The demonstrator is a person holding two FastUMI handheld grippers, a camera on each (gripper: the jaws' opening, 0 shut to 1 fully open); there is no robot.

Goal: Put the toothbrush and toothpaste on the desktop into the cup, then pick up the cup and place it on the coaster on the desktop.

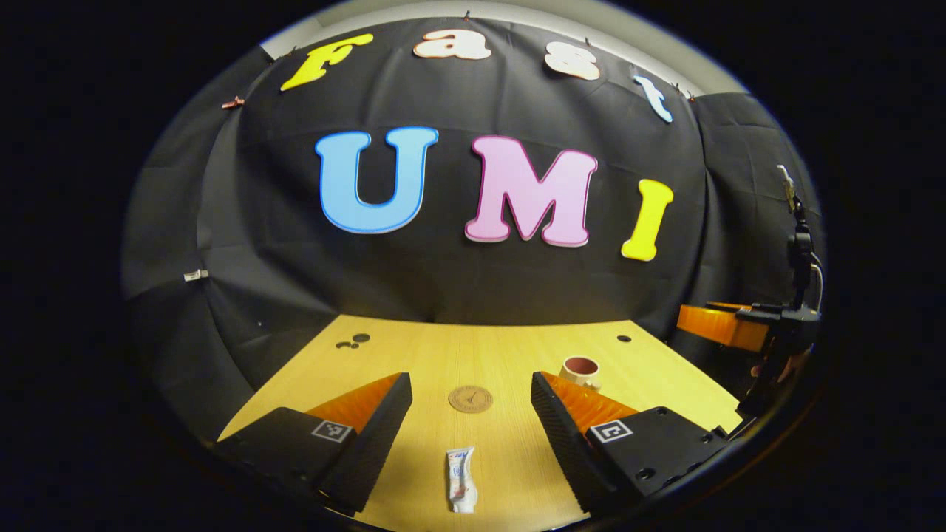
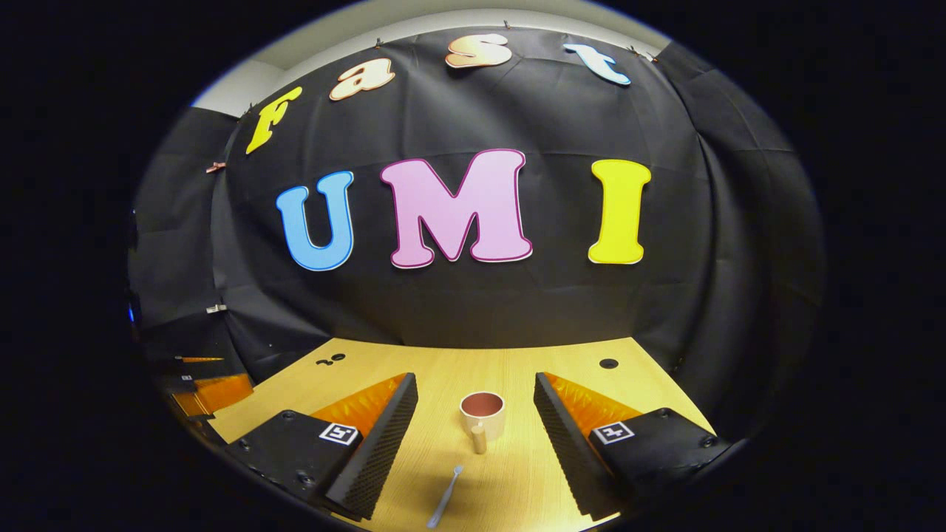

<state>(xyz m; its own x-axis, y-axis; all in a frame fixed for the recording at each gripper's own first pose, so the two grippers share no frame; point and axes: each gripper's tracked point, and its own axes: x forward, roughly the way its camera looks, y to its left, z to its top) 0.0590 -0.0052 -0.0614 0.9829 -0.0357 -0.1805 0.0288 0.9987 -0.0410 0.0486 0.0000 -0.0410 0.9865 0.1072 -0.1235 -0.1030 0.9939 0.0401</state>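
Cream cup (image 2: 482, 417) with reddish inside, white toothpaste (image 1: 461, 479), pale wood-grain desktop (image 1: 488, 347)

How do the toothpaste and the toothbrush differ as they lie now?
The toothpaste is a short, flat, wide tube; the toothbrush is long and thin. The toothpaste lies before the coaster, the toothbrush before the cup. Both lie flat on the desktop, neither gripped.

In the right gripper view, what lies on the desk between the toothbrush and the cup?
Only bare wooden desktop. In the right gripper view, the toothbrush lies nearer the camera, the cup stands beyond it with its handle toward the brush.
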